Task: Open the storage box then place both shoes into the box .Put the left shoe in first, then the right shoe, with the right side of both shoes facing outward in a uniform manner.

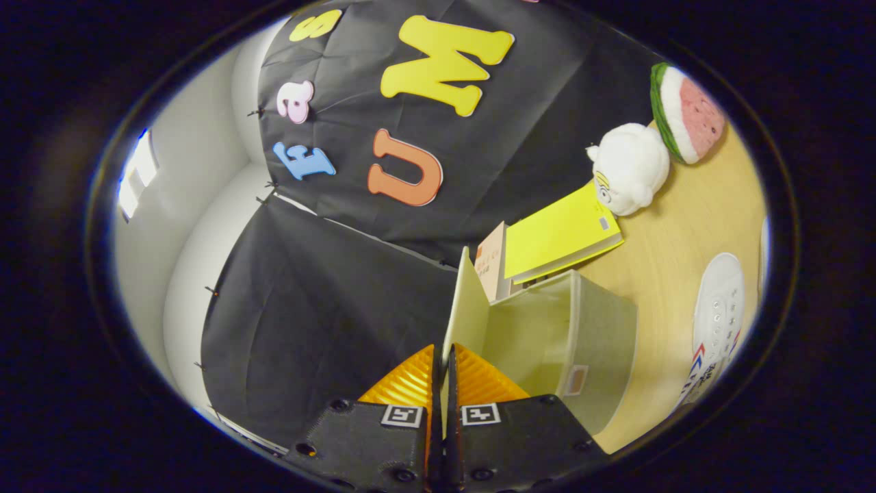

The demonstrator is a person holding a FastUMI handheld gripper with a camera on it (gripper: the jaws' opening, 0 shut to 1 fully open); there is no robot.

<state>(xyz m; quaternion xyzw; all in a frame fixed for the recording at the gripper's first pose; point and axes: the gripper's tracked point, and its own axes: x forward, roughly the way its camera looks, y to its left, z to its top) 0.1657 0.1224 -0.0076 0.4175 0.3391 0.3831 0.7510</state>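
Between ribbed orange fingers (472,380), the gripper (443,370) seemingly pinches the fabric box's (588,335) thin lid (465,301).

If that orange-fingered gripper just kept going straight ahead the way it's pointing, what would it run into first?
Nothing new at first: the gripper is already shut on the storage box's lid, which runs on between and beyond its fingers. Pushed on, it would slide along that lid; past its far edge lies the black cloth wall, though depth is hard to judge.

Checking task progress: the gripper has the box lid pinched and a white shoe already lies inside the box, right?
Not quite. The gripper does pinch the lid, but in the gripper view the white shoe lies on the table beside the box.
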